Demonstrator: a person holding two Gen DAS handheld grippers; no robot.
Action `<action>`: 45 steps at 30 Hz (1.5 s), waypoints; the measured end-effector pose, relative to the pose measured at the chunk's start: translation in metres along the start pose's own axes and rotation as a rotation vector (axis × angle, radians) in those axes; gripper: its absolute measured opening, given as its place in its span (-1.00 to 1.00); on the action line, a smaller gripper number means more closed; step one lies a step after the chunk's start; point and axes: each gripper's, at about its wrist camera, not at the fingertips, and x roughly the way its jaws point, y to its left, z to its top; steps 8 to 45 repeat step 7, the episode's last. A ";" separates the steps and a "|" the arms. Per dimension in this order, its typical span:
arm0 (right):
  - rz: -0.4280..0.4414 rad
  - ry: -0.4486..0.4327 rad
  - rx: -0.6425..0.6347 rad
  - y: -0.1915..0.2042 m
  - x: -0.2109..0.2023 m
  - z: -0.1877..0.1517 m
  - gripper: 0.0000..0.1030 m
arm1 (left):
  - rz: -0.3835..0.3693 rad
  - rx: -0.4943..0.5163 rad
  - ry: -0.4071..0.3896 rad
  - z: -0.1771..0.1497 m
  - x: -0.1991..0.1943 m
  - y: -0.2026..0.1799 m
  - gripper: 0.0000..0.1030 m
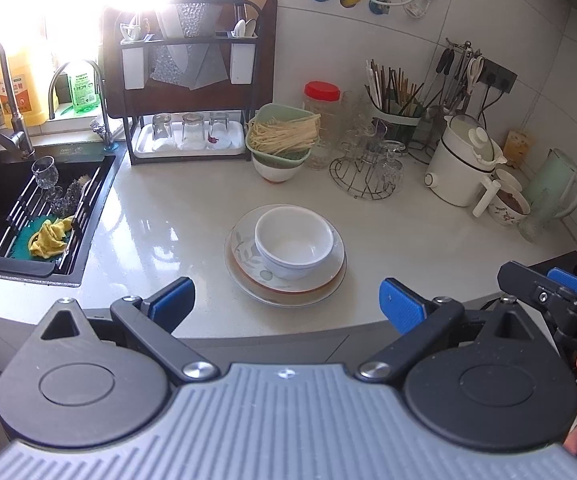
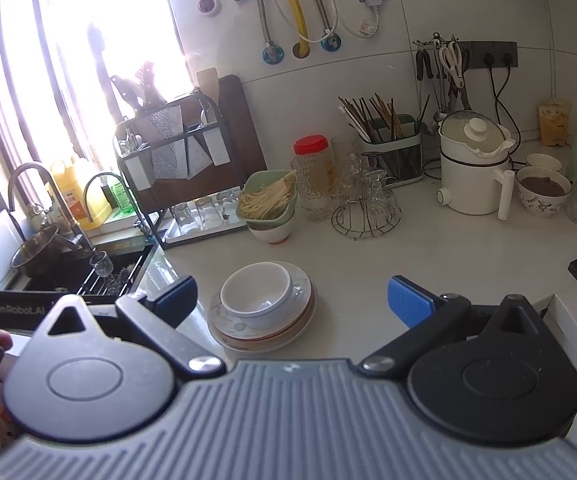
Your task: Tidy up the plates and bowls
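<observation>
A white bowl (image 1: 294,242) sits on a stack of plates (image 1: 248,276) with a leaf pattern and a red rim, in the middle of the white counter. My left gripper (image 1: 286,304) is open and empty, held just in front of the stack near the counter's front edge. My right gripper (image 2: 292,300) is open and empty too, with the bowl (image 2: 256,294) and plates (image 2: 300,316) between its fingers in the right wrist view. The right gripper also shows at the right edge of the left wrist view (image 1: 560,288).
A sink (image 1: 28,216) with a rack, a glass and a yellow cloth lies at the left. A dish rack (image 1: 190,92) with glasses, a green basket of noodles (image 1: 282,132) on a bowl, a wire glass stand (image 1: 368,172), a white kettle (image 1: 462,160) and a chopstick holder (image 1: 392,96) line the back.
</observation>
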 end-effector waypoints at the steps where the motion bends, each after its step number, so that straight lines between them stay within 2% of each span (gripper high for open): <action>1: 0.000 -0.001 0.000 0.000 0.000 0.000 1.00 | -0.003 -0.004 0.001 -0.001 0.000 0.000 0.95; 45: -0.004 0.002 0.003 0.001 0.001 0.000 1.00 | 0.002 0.000 -0.005 0.001 0.000 -0.003 0.95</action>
